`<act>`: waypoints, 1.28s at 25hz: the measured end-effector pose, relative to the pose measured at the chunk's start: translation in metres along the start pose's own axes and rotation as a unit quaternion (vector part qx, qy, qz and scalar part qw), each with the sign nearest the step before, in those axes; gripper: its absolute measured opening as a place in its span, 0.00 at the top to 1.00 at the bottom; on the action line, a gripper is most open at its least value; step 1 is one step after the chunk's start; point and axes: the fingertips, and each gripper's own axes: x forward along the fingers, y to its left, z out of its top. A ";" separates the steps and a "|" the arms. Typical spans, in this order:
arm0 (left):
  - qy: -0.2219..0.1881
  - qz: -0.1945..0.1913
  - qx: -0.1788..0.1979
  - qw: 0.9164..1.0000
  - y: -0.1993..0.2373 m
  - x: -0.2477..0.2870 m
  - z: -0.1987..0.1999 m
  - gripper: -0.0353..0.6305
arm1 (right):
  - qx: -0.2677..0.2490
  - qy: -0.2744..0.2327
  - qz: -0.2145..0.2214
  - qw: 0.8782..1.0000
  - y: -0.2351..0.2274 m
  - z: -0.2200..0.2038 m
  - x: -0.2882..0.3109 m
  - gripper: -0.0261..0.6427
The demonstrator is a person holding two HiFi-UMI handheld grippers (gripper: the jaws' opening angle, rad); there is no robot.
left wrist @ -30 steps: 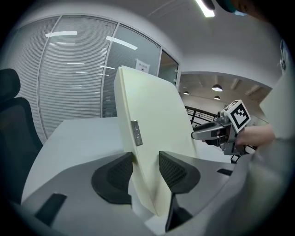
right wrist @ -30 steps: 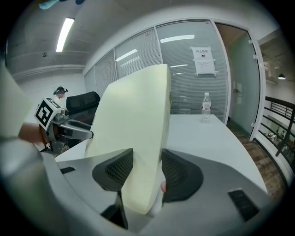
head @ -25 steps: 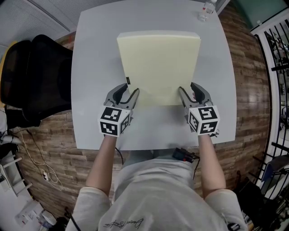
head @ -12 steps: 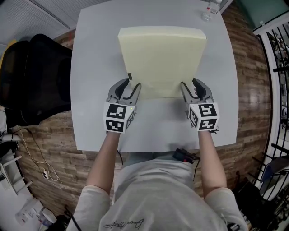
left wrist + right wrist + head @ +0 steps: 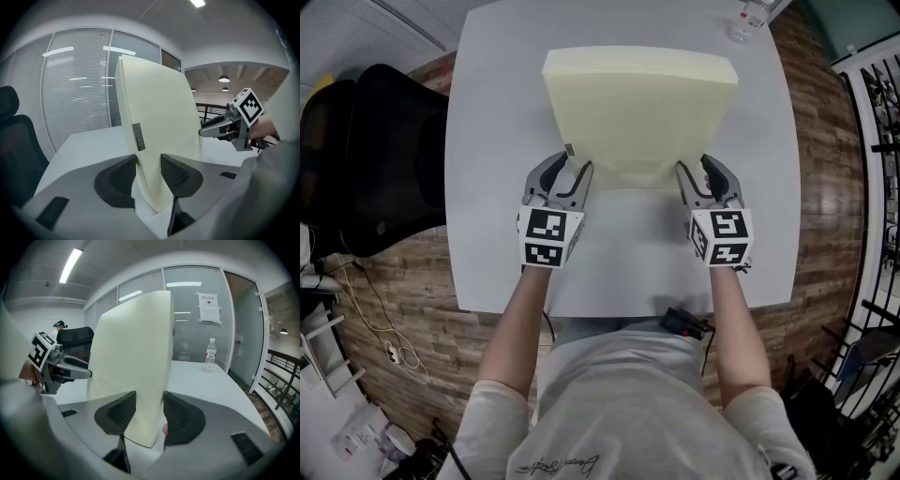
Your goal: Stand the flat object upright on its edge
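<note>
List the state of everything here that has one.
pale yellow foam slab: tipped steeply up, gripped at both lower corners.
left gripper: shut on the slab.
right gripper: shut on the slab.
clear plastic water bottle: upright.

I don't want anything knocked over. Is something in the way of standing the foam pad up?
Nothing visible does. The left gripper and right gripper clamp the foam pad at its near corners. The only other thing on the table, a water bottle, stands clear at the far right corner.
</note>
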 end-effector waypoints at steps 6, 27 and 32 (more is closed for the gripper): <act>-0.002 0.007 -0.007 1.000 0.004 0.005 -0.007 0.68 | -0.009 -0.003 -0.005 1.000 0.001 -0.002 0.006 0.67; -0.003 0.004 -0.024 1.000 0.001 0.000 -0.010 0.69 | 0.004 -0.003 0.008 1.000 0.003 -0.006 0.000 0.67; -0.001 0.004 -0.023 1.000 -0.006 -0.006 -0.013 0.69 | 0.005 0.001 0.011 1.000 0.004 -0.012 -0.008 0.67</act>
